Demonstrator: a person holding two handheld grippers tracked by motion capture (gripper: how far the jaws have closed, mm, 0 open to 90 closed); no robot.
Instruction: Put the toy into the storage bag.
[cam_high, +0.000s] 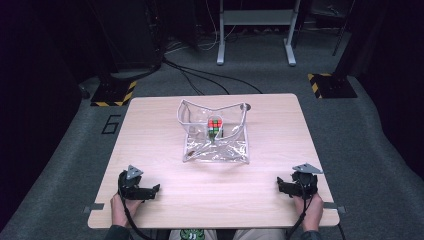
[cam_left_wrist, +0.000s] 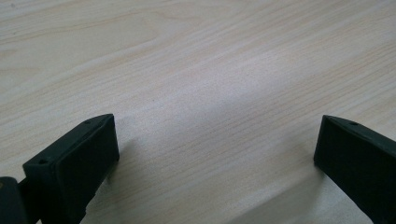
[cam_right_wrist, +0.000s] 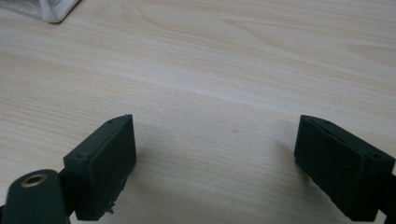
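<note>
The high view takes in a clear plastic bag (cam_high: 215, 137) at the middle of the bench (cam_high: 150, 130), with a colour cube (cam_high: 215, 125) inside it. The right gripper view catches just a corner of that bag (cam_right_wrist: 56, 9). The left gripper (cam_high: 156, 188) and right gripper (cam_high: 278, 184) rest low near the front corners, well apart from the bag, fingers (cam_left_wrist: 79, 158) released, bare wood between. Grey carpet (cam_high: 350, 130) surrounds the bench.
</note>
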